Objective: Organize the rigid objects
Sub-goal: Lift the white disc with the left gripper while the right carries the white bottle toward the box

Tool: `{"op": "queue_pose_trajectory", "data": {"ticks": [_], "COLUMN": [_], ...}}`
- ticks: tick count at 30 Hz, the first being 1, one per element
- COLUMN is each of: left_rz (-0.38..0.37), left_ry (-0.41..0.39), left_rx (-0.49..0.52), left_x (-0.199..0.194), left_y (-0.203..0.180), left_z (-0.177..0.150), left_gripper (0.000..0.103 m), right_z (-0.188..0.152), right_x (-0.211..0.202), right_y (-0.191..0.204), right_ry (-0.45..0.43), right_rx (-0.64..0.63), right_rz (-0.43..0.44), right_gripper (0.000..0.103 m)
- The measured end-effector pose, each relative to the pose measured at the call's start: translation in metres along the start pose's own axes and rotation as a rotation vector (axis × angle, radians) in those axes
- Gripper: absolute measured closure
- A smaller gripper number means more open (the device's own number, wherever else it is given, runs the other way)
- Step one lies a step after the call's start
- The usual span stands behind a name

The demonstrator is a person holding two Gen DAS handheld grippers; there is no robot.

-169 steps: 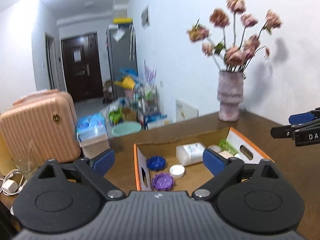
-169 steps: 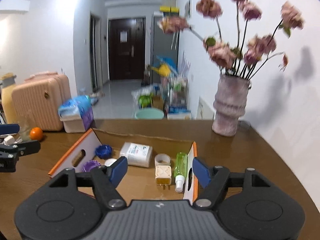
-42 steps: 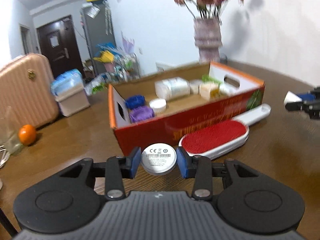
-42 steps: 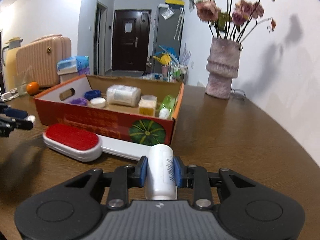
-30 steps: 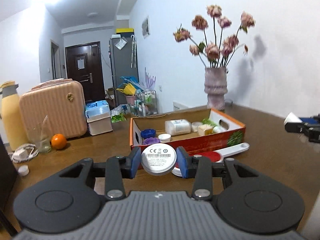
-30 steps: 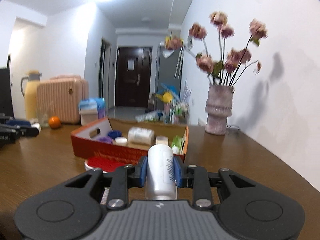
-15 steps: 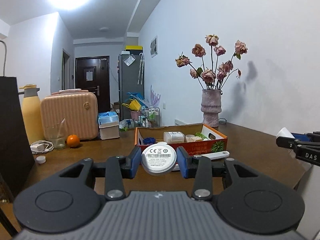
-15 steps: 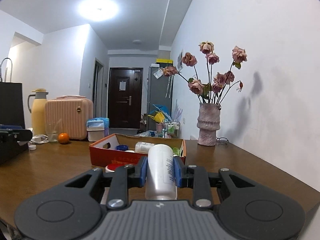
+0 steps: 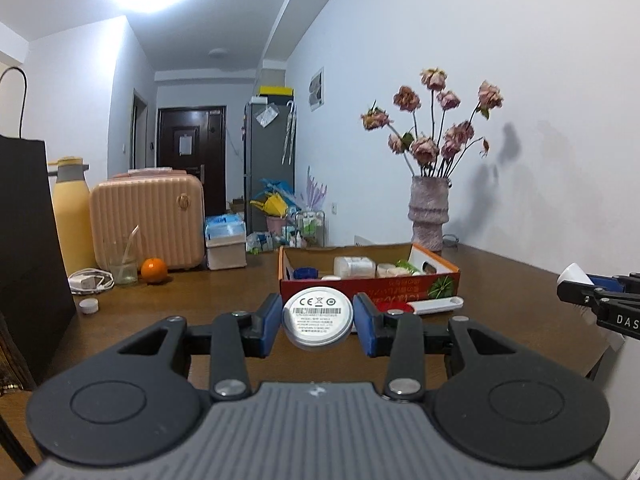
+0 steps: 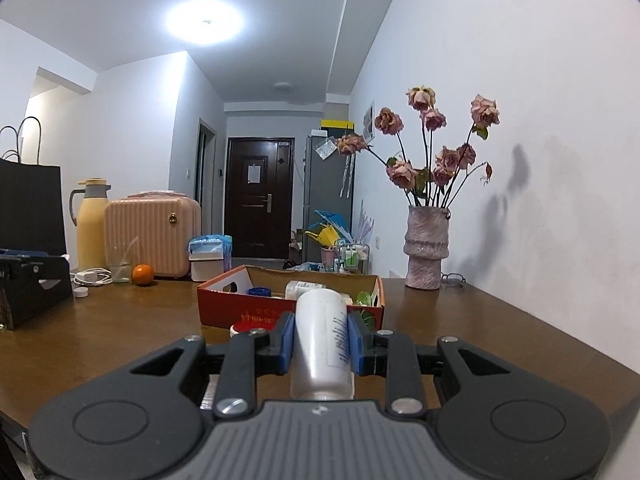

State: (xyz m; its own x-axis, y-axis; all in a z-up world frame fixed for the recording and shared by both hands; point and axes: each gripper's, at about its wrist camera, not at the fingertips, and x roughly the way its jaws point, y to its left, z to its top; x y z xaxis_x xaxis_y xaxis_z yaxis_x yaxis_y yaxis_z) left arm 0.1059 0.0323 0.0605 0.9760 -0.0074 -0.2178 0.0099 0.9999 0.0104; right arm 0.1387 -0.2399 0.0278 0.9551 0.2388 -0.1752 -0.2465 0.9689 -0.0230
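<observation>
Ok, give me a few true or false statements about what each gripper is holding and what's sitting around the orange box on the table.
1. The left gripper is shut on a round white disc. True.
2. The right gripper is open and holds nothing. False: it is shut on a white bottle.
3. The red lint brush lies inside the cardboard box. False: it lies on the table in front of the box.
4. An orange sits on the table near a drinking glass. True.
5. The flower vase stands inside the box. False: it stands on the table beyond it.
</observation>
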Motion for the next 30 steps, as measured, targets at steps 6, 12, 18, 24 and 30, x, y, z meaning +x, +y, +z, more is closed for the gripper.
{"op": "queue_pose_trajectory", "data": {"ticks": [6, 12, 18, 24, 30], "left_rz": [-0.015, -0.061, -0.095, -0.081, -0.102], "left_ry": [0.056, 0.113, 0.168, 0.234, 0.367], "left_rx": [-0.011, 0.004, 0.013, 0.032, 0.082], "left_x": [0.043, 0.111, 0.193, 0.282, 0.376], "left_y": [0.004, 0.006, 0.012, 0.022, 0.021], "left_z": [0.001, 0.014, 0.030, 0.039, 0.038], "left_gripper": [0.063, 0.063, 0.063, 0.063, 0.063], "right_z": [0.001, 0.014, 0.042, 0.065, 0.067], "right_x": [0.035, 0.089, 0.164, 0.252, 0.369], "right_y": [-0.006, -0.020, -0.040, -0.051, -0.040], "right_ry": [0.042, 0.083, 0.102, 0.163, 0.311], "right_rx": [-0.002, 0.026, 0.013, -0.019, -0.086], "right_rz": [0.022, 0.066, 0.113, 0.185, 0.262], "right_gripper": [0.076, 0.076, 0.076, 0.076, 0.076]}}
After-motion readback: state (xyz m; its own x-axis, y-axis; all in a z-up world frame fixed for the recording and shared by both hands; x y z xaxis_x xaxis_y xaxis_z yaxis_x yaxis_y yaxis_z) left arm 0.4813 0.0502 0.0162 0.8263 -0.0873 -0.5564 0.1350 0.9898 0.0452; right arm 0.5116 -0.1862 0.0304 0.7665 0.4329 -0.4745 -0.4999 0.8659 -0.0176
